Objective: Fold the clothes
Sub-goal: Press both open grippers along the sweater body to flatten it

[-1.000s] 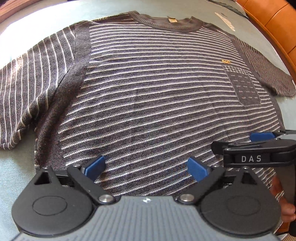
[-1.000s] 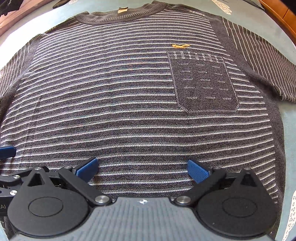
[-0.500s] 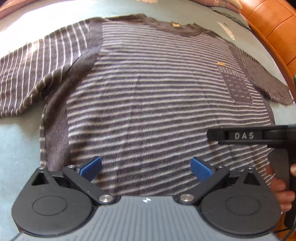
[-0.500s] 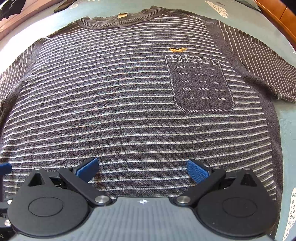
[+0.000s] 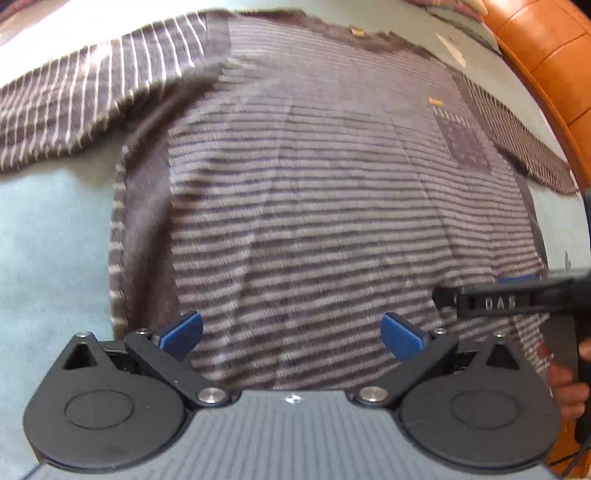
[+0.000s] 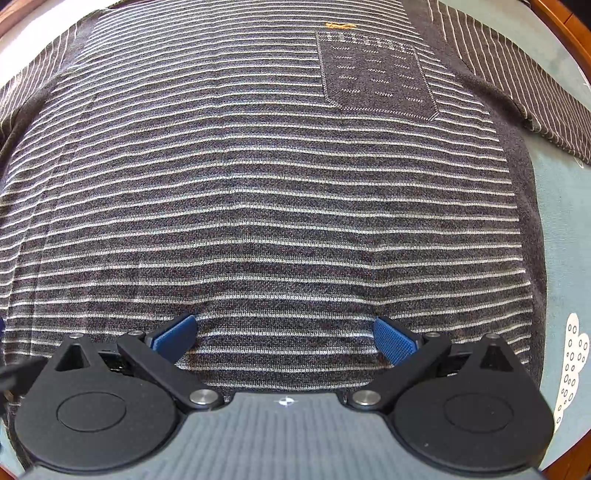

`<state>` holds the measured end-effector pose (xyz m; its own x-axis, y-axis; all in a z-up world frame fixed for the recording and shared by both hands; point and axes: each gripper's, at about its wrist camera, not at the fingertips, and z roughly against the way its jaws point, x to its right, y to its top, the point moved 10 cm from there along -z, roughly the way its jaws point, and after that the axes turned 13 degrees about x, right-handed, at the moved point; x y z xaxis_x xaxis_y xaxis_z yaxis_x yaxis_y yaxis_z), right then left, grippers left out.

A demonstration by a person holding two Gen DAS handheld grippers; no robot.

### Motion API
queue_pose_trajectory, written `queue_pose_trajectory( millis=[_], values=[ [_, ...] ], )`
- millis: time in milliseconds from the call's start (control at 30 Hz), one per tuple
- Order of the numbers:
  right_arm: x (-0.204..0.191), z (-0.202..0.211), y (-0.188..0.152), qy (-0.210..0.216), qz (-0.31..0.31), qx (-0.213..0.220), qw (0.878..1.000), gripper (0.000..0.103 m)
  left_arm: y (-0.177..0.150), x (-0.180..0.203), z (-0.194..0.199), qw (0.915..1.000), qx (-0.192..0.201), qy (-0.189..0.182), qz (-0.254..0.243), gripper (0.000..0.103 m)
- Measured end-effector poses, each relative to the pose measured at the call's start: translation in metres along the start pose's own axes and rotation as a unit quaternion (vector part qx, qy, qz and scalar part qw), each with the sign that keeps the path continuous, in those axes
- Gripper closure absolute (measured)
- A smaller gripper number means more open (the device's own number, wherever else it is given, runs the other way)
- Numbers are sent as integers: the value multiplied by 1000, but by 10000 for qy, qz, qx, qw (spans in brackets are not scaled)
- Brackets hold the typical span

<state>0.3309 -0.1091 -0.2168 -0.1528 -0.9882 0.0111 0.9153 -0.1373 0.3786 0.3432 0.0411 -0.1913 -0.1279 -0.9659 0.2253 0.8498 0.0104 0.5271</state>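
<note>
Surface: pale green cloth-covered table [image 6: 565, 206].
Item: striped shirt [image 6: 266, 192], flat, face up, collar far, hem nearest.
Left gripper [image 5: 291, 334]: jaws spread, empty, over the hem's left part; blurred.
Right gripper [image 6: 284, 334]: jaws spread, empty, over the hem, probably closer.

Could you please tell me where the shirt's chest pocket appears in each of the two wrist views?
Left wrist view: the chest pocket sits at upper right, small and blurred, beside the right sleeve.
Right wrist view: the chest pocket sits at top, right of centre, large and sharp.
Shared landmark: the small orange emblem just above the pocket's top edge.
</note>
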Motion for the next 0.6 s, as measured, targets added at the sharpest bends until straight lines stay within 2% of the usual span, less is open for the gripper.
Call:
queue_pose_trajectory(
  millis=[100, 200, 300, 400, 533, 600],
  values=[
    [1, 2, -1, -25, -95, -29, 9999, 0, 39, -27, -11, 9987, 419, 117, 248, 1],
    [1, 7, -5, -39, -96, 14, 9999, 0, 50, -48, -34, 9985, 216, -66, 505, 1],
    [3, 11, -7, -6, -98, 0, 10000, 0, 57, -66, -36, 9986, 446, 258, 148, 1],
    [5, 14, -9, 35, -110, -7, 9999, 0, 61, -82, -32, 9970, 349, 693, -72, 3],
    [10, 17, -16, 31, -104, 95, 9999, 0, 68, -72, -6, 9970, 664, 266, 279, 2],
    [12, 14, -18, 21, -104, 130, 9999, 0, 62, -54, -4, 9978, 609, -83, 247, 2]
  ],
)
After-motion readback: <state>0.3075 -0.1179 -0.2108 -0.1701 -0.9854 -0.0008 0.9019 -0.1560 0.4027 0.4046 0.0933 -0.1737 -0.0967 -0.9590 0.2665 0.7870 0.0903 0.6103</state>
